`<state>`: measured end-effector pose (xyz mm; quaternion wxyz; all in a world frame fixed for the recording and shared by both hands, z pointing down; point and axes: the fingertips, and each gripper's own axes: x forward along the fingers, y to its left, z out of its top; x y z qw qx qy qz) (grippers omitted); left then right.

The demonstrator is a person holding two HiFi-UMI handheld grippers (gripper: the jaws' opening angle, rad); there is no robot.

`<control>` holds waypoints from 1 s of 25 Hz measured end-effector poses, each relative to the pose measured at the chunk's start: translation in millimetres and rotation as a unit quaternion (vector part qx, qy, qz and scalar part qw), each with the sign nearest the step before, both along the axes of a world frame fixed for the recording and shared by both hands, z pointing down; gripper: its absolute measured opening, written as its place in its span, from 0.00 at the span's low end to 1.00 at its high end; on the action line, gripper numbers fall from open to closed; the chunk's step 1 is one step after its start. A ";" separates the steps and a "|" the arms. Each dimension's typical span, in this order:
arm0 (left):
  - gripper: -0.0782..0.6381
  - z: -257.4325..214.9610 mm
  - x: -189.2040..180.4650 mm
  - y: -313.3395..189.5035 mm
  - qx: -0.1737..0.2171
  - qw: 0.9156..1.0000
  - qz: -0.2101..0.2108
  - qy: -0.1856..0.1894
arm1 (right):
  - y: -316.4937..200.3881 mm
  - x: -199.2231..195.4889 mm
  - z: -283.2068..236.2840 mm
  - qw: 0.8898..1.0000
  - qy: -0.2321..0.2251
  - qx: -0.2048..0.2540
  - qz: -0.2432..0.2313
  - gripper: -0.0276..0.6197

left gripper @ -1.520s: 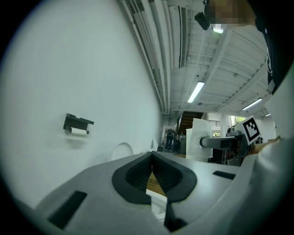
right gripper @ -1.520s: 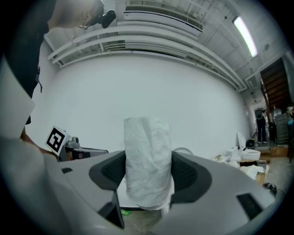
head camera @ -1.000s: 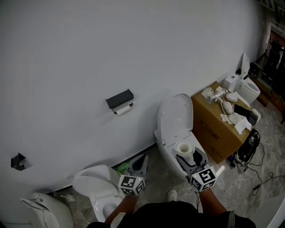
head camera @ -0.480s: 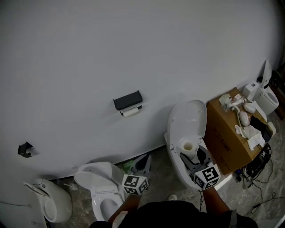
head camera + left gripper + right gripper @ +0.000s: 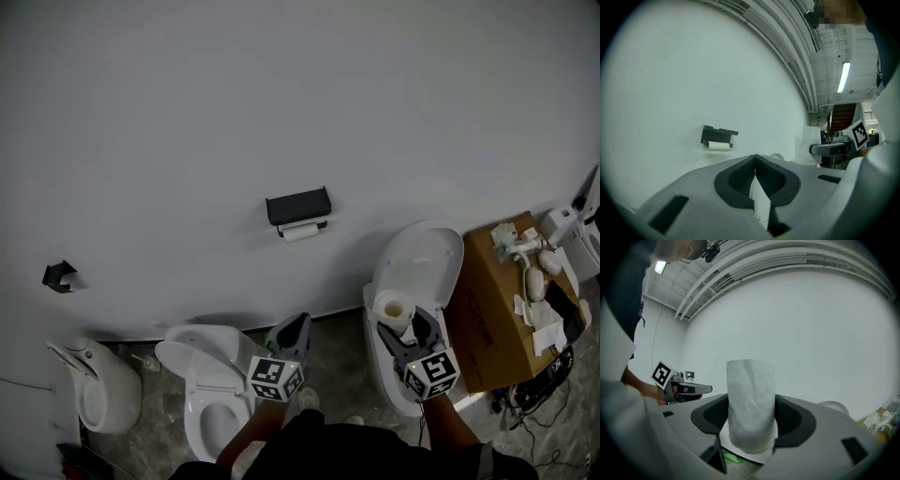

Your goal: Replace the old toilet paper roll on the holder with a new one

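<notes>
A black holder (image 5: 298, 206) is fixed to the white wall, with the thin old roll (image 5: 301, 232) hanging under it. My right gripper (image 5: 403, 324) is shut on a full new toilet paper roll (image 5: 393, 310), held upright between its pads in the right gripper view (image 5: 751, 404). My left gripper (image 5: 292, 331) is shut with nothing in it, its tips pressed together. In the left gripper view it (image 5: 755, 159) points level at the wall, with the holder (image 5: 718, 135) and old roll (image 5: 718, 146) ahead and a little left. Both grippers are well short of the wall.
An open white toilet (image 5: 211, 375) stands below my left gripper, and another with a raised lid (image 5: 422, 267) under my right one. A cardboard box (image 5: 497, 309) with white parts on it sits at the right, a white fixture (image 5: 94, 394) at the left, a black wall hook (image 5: 58, 275) above it.
The head view has swung left: the holder, the lidded toilet and the box have slid to the right. Both grippers travelled along, the right one keeping the new roll.
</notes>
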<state>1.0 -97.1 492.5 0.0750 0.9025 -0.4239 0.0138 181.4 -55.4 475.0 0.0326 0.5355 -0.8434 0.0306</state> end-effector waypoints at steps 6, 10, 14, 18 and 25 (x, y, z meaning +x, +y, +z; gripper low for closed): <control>0.12 -6.1 -11.6 -44.7 0.022 0.999 0.017 -0.021 | -48.3 -30.5 -6.2 1.000 -0.001 0.007 -0.009 0.47; 0.12 -6.6 -23.5 -67.6 0.031 0.998 0.030 -0.037 | -76.3 -56.7 -2.4 1.000 0.017 0.010 -0.020 0.47; 0.12 -2.4 -40.9 -92.3 0.029 0.998 0.032 -0.045 | -101.0 -77.2 -1.9 1.000 0.013 0.007 -0.016 0.47; 0.12 1.3 -55.4 -108.5 0.019 0.998 0.036 -0.038 | -120.1 -90.0 -4.5 1.000 0.004 0.008 -0.002 0.47; 0.12 11.3 -62.7 -129.5 0.026 0.997 0.064 -0.042 | -143.1 -103.7 -1.6 1.000 0.001 0.008 0.020 0.47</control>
